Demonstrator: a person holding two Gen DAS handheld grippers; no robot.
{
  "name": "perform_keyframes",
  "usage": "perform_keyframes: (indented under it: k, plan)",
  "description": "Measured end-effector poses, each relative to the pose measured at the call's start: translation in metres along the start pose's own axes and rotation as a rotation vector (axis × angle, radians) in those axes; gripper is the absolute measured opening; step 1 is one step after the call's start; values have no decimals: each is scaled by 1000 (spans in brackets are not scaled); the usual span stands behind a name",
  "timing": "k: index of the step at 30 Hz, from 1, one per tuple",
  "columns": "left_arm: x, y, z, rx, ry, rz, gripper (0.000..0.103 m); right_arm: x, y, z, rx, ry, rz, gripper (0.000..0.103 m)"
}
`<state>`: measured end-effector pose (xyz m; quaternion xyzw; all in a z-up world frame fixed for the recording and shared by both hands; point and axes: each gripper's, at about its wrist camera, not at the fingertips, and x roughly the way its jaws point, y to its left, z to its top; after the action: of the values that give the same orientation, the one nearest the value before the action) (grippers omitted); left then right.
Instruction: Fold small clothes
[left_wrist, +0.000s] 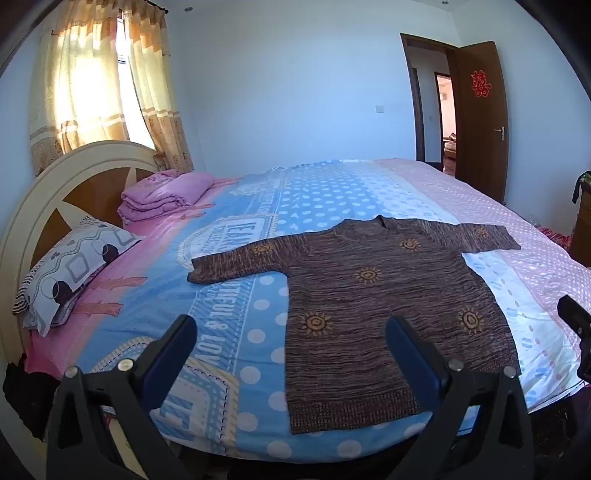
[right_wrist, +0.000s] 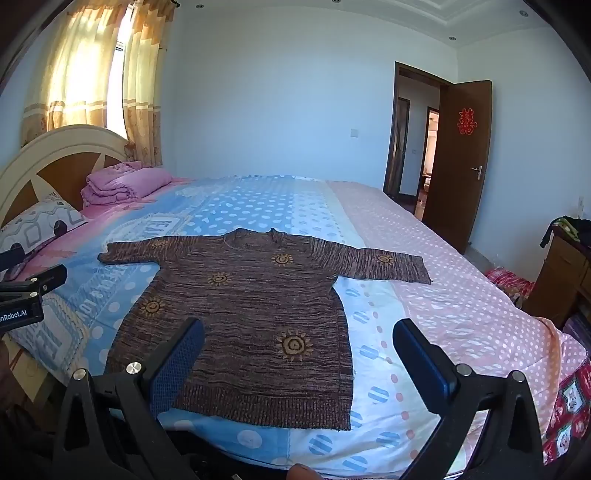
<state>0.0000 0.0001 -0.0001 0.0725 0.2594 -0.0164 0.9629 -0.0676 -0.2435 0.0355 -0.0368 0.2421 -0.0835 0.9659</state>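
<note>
The brown sweater (right_wrist: 258, 317) lies flat on the bed (right_wrist: 461, 295), sleeves spread toward nine and three o'clock, nothing folded yet. The left gripper (left_wrist: 291, 339) and right gripper (right_wrist: 299, 343) hover released, empty. Next, probably: pinch a sleeve, fold inward.

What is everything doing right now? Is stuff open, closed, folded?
Sweater: spread flat on the bed, sleeves out, not folded.
Left tongs: open, holding nothing.
Right tongs: open, holding nothing.
Door: open.
Pink blanket: folded.
Curtains: mostly drawn, small gap.
</note>
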Motion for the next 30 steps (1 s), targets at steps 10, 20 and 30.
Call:
perform_keyframes:
  k: [10, 20, 30]
  plan:
    - [12, 2, -4, 9, 30, 31, 103, 5, 2, -4, 0, 15, -2, 102]
    - [15, 6, -6, 1, 40, 41, 103, 14, -1, -8, -1, 40, 0, 102]
    - [20, 10, -7, -11, 63, 41, 103, 17, -3, -8, 6, 52, 0, 102]
